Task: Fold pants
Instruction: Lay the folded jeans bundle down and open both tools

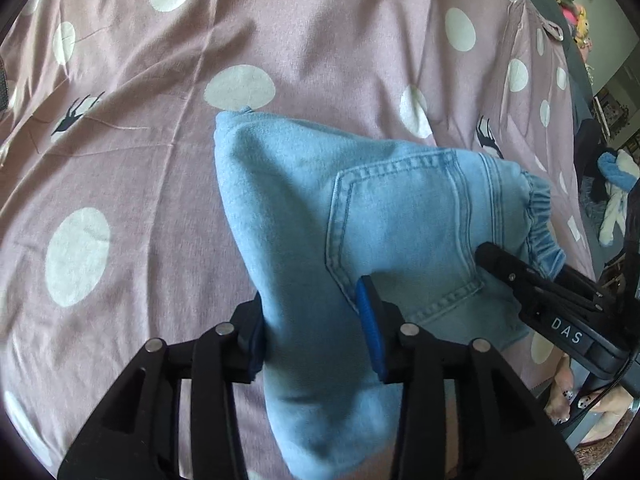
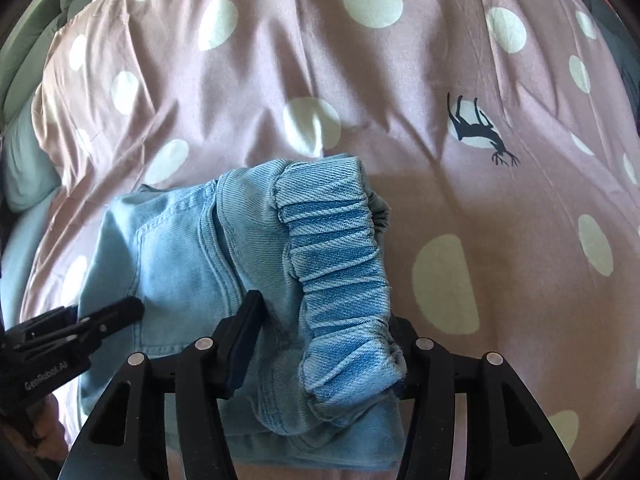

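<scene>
We hold a pair of light-blue denim pants (image 1: 360,220) above a bed, low in the centre of both wrist views, already gathered into a compact bundle several layers thick. Our left gripper (image 1: 316,340) has its jaws clamped on the plain folded end of the bundle, the cloth filling the gap between the blue pads. Our right gripper (image 2: 320,344) has its jaws clamped on the other end, where the elasticated waistband (image 2: 340,280) bunches in ridges at the middle of the right wrist view. A stitched back pocket (image 1: 400,232) faces up, right of centre in the left wrist view.

Behind the pants spreads a mauve duvet cover (image 1: 280,32), printed with white dots and small dark deer (image 2: 480,132), rumpled across the upper part of both frames. Soft toys (image 1: 576,12) sit at the far upper right of the left wrist view.

We judge the folding largely done: no legs trail loose, and the garment reads as a short stacked packet. What seems left is to lay the bundle flat on the bed, let go and perhaps smooth it. Whether another fold is intended, we cannot tell.
</scene>
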{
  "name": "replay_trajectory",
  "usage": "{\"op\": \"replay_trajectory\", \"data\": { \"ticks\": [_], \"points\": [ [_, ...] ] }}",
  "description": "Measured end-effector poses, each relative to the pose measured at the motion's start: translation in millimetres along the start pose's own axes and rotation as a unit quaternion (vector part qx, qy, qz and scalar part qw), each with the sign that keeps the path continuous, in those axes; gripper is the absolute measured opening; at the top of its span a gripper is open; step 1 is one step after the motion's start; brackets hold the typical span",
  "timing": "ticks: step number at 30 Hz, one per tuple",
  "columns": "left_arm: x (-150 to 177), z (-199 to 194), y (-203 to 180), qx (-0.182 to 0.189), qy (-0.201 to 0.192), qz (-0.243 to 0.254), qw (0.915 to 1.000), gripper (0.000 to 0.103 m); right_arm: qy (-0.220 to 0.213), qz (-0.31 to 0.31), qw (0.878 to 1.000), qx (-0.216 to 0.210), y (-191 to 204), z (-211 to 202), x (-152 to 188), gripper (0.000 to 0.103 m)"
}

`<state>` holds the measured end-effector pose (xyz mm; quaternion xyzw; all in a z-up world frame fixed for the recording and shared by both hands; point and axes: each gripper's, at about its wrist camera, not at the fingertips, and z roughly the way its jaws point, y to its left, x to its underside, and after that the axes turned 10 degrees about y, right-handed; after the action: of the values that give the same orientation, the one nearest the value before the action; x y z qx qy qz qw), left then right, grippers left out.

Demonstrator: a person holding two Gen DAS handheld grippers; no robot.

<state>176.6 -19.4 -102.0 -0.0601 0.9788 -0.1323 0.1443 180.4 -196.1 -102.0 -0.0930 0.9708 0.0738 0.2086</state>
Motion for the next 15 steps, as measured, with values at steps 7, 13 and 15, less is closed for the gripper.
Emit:
{"op": "replay_trajectory", "data": {
  "ticks": [7,13,15],
  "points": [
    [31.5,-55.1,-15.9,0.004,-0.042,0.029,0.9987,0.085,-0.03,-0.003,0.999,0.028,2.4,-39.2,11.5,0.066],
    [65.6,-100.7,-32.1,0.007,-0.088,0.043,0.9952,0.102,-0.073,-0.012,0.997,0.016,5.9,-83.4,38.0,0.081],
    [74.3,-104.2,-37.0,0.007,-0.091,0.044,0.9949,0.102,-0.079,-0.016,0.997,0.012,8.0,-90.7,46.2,0.082]
  ]
}}
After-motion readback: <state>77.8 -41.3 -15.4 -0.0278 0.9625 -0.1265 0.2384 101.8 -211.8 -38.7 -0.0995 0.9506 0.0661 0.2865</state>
